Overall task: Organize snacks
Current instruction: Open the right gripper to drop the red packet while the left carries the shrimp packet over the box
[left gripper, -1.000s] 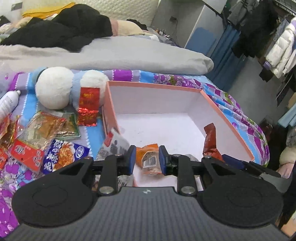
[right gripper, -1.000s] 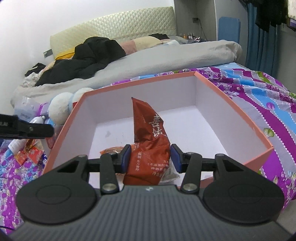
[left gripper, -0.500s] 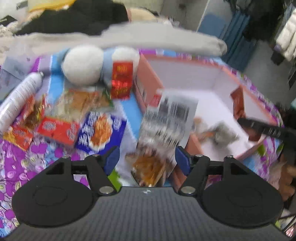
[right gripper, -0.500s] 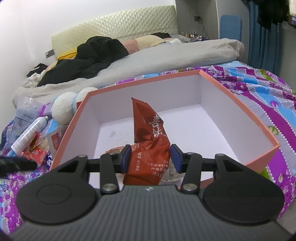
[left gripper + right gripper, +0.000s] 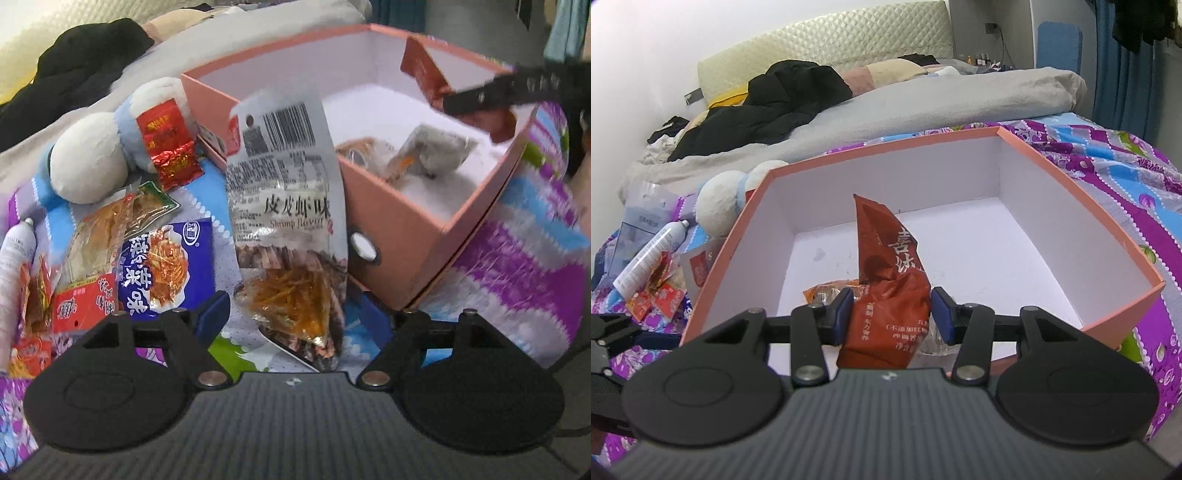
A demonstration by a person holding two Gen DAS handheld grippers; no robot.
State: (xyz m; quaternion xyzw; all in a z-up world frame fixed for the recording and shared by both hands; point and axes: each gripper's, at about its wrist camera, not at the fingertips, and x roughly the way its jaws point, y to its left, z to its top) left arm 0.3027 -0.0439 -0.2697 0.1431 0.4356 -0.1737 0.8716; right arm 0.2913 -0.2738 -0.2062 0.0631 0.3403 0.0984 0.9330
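Left wrist view: left gripper (image 5: 291, 314), jaws just spread, straddles the shrimp pack (image 5: 288, 221) beside the box (image 5: 402, 258); next, close on it. Right gripper (image 5: 892, 314) pinches a red pouch (image 5: 890, 273).

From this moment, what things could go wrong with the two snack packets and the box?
1. The left gripper has just been opening and its jaws stand wide around the shrimp-flavour packet, touching neither side. The packet leans against the pink box's outer wall, so closing off-centre may tip it or crush the crisps.
2. The right gripper holds the brown-red packet over the box's near edge; released here, it might land on the packets below or slip outside.
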